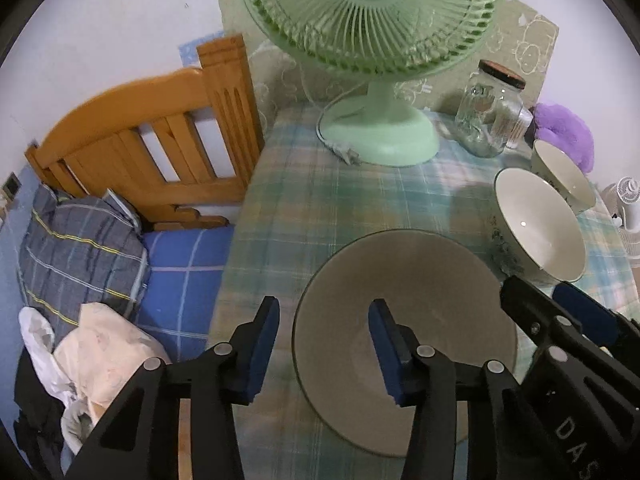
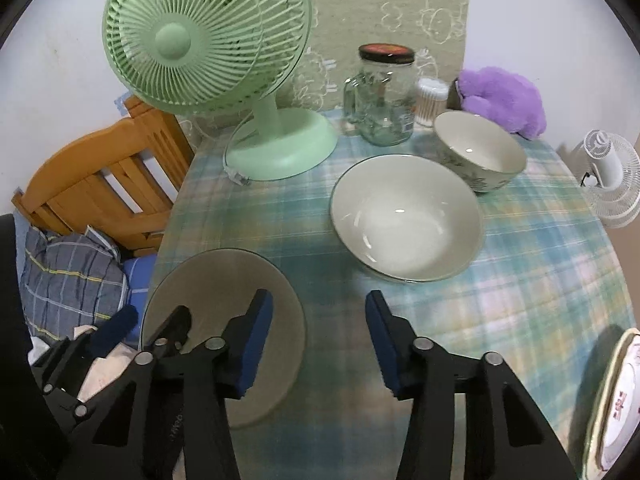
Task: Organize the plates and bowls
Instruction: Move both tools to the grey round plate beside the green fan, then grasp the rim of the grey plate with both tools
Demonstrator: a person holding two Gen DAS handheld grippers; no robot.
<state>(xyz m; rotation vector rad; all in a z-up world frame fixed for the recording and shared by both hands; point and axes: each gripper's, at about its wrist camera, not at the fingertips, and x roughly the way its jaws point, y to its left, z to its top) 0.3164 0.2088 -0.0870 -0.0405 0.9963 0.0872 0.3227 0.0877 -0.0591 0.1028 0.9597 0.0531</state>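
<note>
A flat grey plate (image 1: 404, 320) (image 2: 224, 280) lies on the plaid tablecloth near the table's left edge. My left gripper (image 1: 324, 320) hangs open over the plate's left rim, one finger outside the rim and one over the plate. My right gripper (image 2: 318, 312) is open over the plate's right rim, and nothing is pressed between its pads. Each gripper shows in the other's view: the right gripper (image 1: 548, 300) and the left gripper (image 2: 146, 326). A large white bowl (image 2: 406, 228) (image 1: 540, 228) sits behind the plate. A smaller flower-patterned bowl (image 2: 480, 152) (image 1: 564, 176) stands further back.
A green desk fan (image 2: 208, 40), a lidded glass jar (image 2: 384, 100), a tub of cotton swabs (image 2: 432, 100) and a purple plush (image 2: 500, 100) line the back of the table. A red-patterned plate (image 2: 616, 400) sits at the front right. A wooden headboard (image 1: 152, 132) and bed lie left.
</note>
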